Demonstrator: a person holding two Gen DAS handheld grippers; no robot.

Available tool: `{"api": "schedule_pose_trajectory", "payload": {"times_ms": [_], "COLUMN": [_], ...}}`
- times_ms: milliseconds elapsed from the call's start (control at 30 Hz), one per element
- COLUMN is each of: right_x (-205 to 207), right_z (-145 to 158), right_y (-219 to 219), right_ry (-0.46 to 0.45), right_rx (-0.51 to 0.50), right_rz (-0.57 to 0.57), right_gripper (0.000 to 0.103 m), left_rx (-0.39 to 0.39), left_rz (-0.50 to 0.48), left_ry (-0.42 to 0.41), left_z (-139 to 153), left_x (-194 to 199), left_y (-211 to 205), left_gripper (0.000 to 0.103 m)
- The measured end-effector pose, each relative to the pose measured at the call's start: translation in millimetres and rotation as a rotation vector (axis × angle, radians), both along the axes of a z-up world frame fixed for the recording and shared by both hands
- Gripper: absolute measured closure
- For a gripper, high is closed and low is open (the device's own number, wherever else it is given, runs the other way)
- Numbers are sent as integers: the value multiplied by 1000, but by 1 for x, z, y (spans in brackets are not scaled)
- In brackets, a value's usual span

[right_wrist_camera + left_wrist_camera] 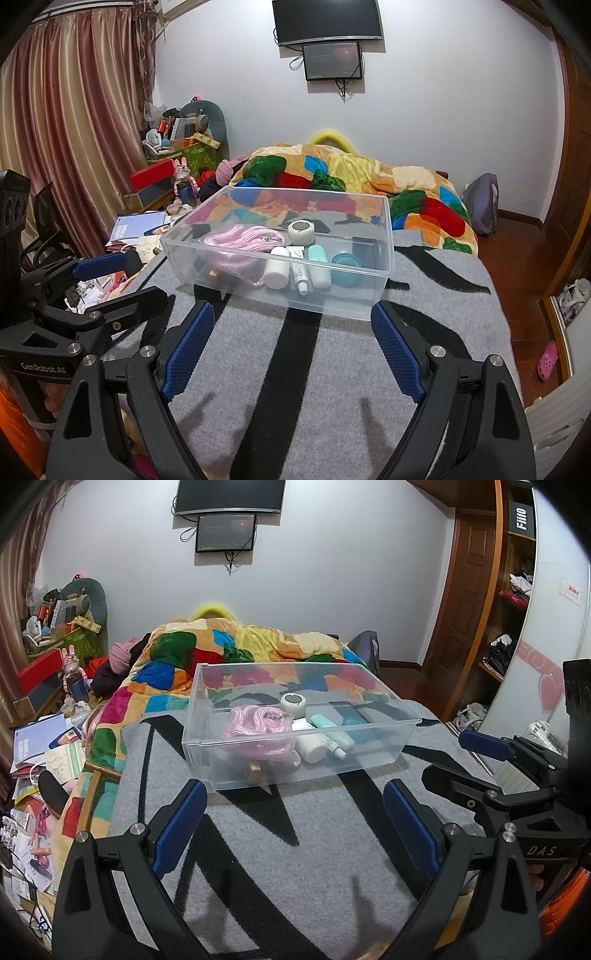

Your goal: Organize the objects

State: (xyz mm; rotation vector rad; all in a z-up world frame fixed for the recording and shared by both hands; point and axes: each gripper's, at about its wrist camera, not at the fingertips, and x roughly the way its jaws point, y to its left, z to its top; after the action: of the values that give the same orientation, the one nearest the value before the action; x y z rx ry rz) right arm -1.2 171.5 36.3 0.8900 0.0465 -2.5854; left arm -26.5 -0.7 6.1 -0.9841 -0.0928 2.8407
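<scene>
Left wrist: left gripper spread wide and empty, near side of the bin on the blanket, rope and bottles inside. Right wrist: right gripper likewise wide, empty, facing the bin; could shove the light bin or snag the rope if reaching in carelessly.

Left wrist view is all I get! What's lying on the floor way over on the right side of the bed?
Observer: A pink clog lies on the wooden floor there, past the bed's right edge.
Operator: Funny! Is anything written on my left tool? I only see its insides.
Observer: Yes, the side of the left tool reads GenRobot.AI in pale letters.
</scene>
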Motion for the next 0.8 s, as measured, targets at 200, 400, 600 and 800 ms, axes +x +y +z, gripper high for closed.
{"api": "schedule_pose_trajectory", "payload": {"times_ms": [200, 400, 600, 800], "right_x": [0, 1, 1, 1], "right_z": [0, 0, -1, -1], "right_y": [2, 2, 2, 2], "right_ry": [-5, -6, -4, -7], "right_rx": [-5, -5, -5, -6], "right_rz": [-5, -5, -5, -7], "right_gripper": [18, 18, 18, 18], "left_rx": [0, -1, -1, -1], "left_rz": [-1, -7, -8, -8], "left_ry": [-1, -1, -2, -1], "left_z": [0, -2, -2, -2], "left_x": [0, 0, 0, 0], "left_y": [0, 2, 3, 3], "left_gripper": [6, 6, 6, 6]}}
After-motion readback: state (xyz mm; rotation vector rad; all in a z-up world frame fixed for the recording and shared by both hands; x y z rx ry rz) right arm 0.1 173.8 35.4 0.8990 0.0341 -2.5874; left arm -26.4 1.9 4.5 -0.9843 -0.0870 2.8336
